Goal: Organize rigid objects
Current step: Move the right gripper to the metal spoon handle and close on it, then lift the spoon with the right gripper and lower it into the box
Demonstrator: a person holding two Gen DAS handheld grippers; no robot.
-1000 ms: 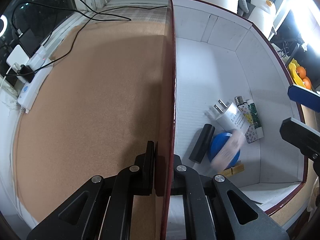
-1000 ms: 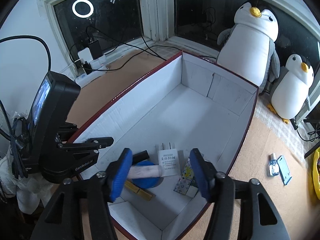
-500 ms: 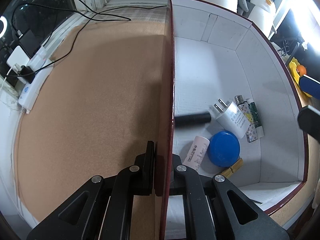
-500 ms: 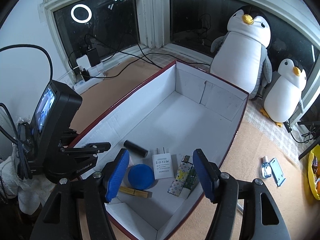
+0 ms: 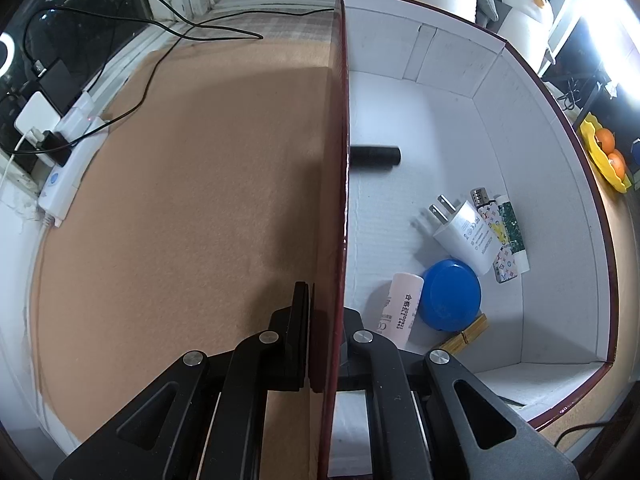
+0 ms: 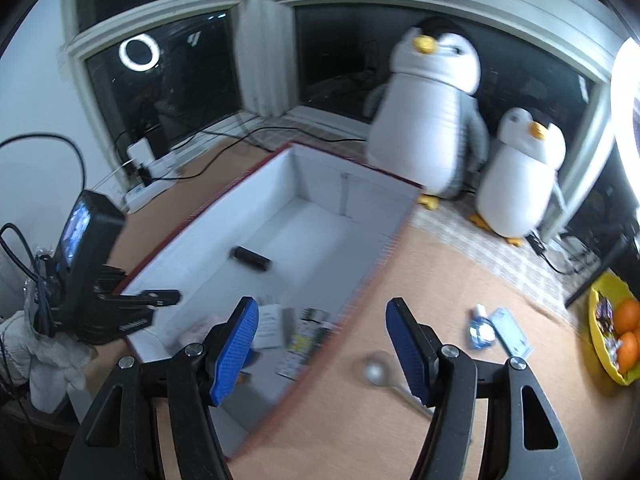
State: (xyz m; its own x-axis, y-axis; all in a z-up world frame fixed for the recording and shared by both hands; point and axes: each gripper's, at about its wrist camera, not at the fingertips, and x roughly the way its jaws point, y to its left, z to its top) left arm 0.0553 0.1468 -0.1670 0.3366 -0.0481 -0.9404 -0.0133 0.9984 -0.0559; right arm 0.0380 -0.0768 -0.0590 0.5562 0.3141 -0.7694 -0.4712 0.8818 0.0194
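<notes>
The white box with dark red outer walls (image 5: 440, 92) rests on the brown mat. My left gripper (image 5: 326, 320) is shut on its left wall near the close end. Inside lie a black cylinder (image 5: 374, 155) against that wall, a white charger (image 5: 466, 236), a patterned lighter (image 5: 496, 236), a blue round lid (image 5: 452, 294), a pink tube (image 5: 400, 306) and a wooden clothespin (image 5: 466, 334). My right gripper (image 6: 322, 312) is open and holds nothing, above the box's right wall (image 6: 360, 300). On the mat right of it are a metal spoon (image 6: 378, 370), a small blue bottle (image 6: 482, 326) and a pale blue card (image 6: 512, 332).
Two plush penguins (image 6: 432, 120) stand behind the box by the dark windows. At the far right sits a yellow bowl (image 6: 600, 344) holding oranges. A power strip (image 5: 64, 176) with cables lies along the left sill. Open brown mat (image 5: 200, 200) stretches left of the box.
The pink tube left my right gripper and came to rest by the blue lid. The black cylinder rolled away to the left wall. My right gripper swung up and right, off the box.
</notes>
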